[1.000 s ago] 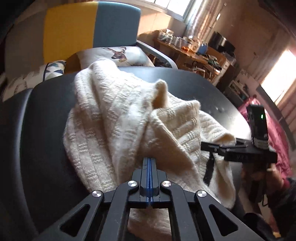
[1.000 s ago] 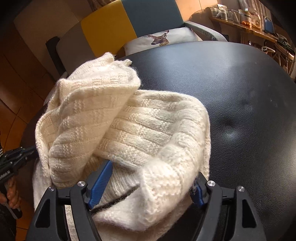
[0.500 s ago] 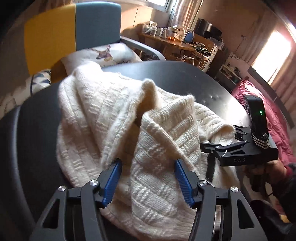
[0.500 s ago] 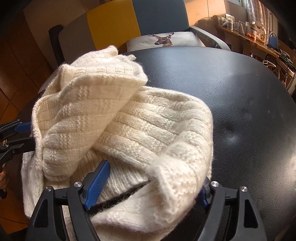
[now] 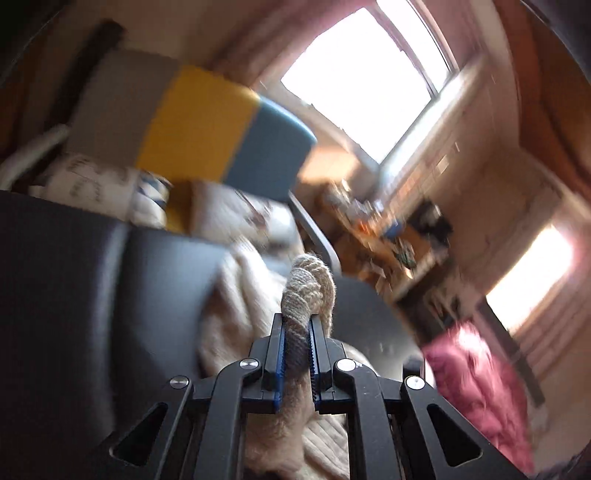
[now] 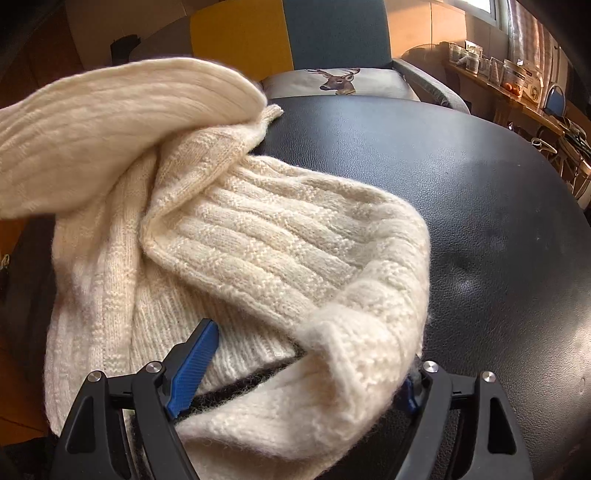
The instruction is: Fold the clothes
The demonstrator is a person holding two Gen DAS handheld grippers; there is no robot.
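1. Change since the frame half a second ago: the left gripper (image 5: 297,354), then spread wide over the knit, is now clenched on a fold of the cream sweater (image 6: 280,258), and its camera has tilted up toward the window (image 5: 365,74). In the right wrist view, a ribbed portion of the sweater has risen at 10 o'clock.
2. Right gripper (image 6: 295,369): released, jaws spread wide. One blue pad (image 6: 192,365) shows at 7 o'clock. A rolled cuff of the sweater lies between the jaws; whether the pads touch it cannot be told.
3. Left gripper: the pinched fold stands up as a thick roll above the fingertips, at frame centre. The left wrist view is motion-blurred.
4. Sweater location: bunched on the black leather surface (image 6: 480,221), occupying its left half in the right wrist view. The raised ribbed portion hangs above the rest.
5. Beyond the surface, at 12 o'clock: a cushion with a deer print (image 6: 336,83), resting against a chair back in yellow and blue (image 6: 288,33).
6. At 2 o'clock, far: a wooden shelf with jars (image 6: 491,70).
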